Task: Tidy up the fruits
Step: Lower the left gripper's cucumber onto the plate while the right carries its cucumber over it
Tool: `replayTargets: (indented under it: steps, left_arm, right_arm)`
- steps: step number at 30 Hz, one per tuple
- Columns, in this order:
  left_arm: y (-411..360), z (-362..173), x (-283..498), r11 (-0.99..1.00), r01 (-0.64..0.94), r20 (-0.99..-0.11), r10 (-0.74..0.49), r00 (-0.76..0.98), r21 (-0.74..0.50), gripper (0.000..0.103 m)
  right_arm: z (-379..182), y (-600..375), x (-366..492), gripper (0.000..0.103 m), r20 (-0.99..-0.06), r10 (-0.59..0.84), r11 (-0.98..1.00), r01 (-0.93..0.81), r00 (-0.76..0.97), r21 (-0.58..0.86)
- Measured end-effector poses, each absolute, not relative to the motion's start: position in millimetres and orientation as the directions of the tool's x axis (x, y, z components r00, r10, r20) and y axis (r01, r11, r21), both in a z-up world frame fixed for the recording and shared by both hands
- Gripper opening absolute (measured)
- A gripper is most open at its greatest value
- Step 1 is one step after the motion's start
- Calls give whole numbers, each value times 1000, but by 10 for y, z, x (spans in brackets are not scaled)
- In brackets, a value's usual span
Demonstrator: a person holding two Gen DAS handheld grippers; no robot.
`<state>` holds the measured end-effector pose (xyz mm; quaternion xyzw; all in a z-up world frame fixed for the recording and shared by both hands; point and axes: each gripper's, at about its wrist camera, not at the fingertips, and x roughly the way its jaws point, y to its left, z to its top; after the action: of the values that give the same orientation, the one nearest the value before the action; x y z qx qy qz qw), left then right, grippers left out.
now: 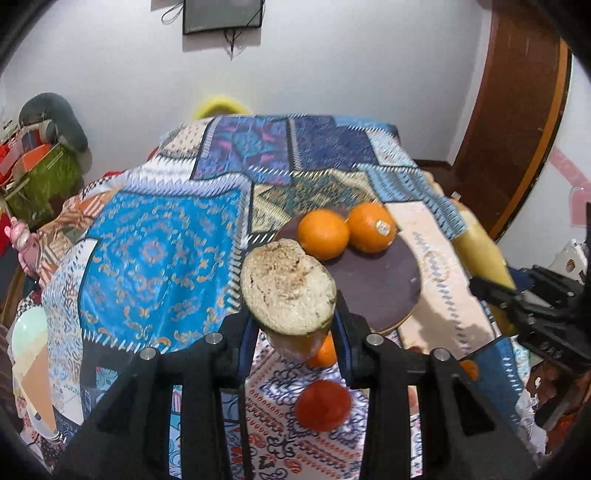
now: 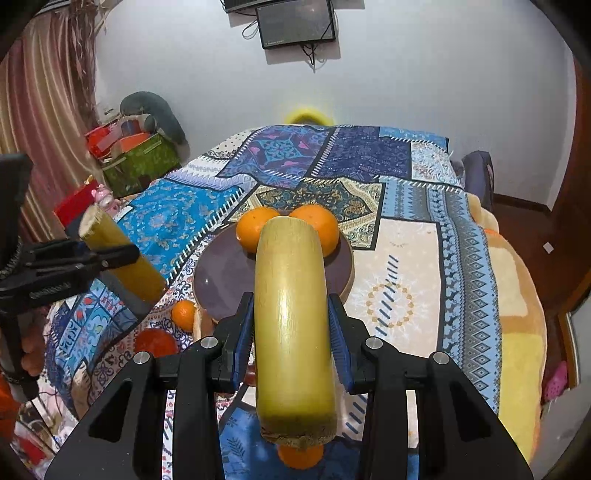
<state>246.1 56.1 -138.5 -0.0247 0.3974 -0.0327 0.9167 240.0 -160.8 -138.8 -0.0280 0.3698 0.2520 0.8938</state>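
Observation:
My left gripper (image 1: 291, 325) is shut on a yellow sugarcane piece (image 1: 288, 286), its cut end facing the camera; it also shows in the right wrist view (image 2: 122, 258). My right gripper (image 2: 291, 328) is shut on a second yellow sugarcane piece (image 2: 291, 325), held lengthwise above the table; it also shows in the left wrist view (image 1: 484, 254). A dark round plate (image 1: 376, 284) (image 2: 225, 280) holds two oranges (image 1: 323, 234) (image 1: 371, 227) at its far side. A small orange (image 1: 325, 352) (image 2: 183, 314) and a red fruit (image 1: 322, 405) (image 2: 157, 341) lie on the cloth near the plate.
A patterned blue patchwork cloth (image 1: 159, 258) (image 2: 406, 266) covers the table. Another orange (image 2: 300, 456) lies below my right gripper. A green box with clutter (image 2: 140, 162) stands at the left. A screen (image 2: 295, 24) hangs on the wall. A wooden door (image 1: 517, 122) is at the right.

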Motion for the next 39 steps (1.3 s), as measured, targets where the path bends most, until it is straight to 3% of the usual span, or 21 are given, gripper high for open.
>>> replayTargets:
  steps: [25,32,39]
  left_arm:
    - [-9,-1759,3048,955,130,-765,-291,575,-265,36]
    - [187,-1892,3165,949,46,-782,-283,555,-311,38]
    - [337,-1973,3256,956,-7,-800,-242,549,-294,48]
  right_arm:
    - [-1549,-1617,2799,35,-689,416,876,-466,594,127]
    - [-1593,-1541,2891,35,-699,415,869,-481,582,115]
    - [-1604,-1395,2958,35,-702,422,856,-508,574,99]
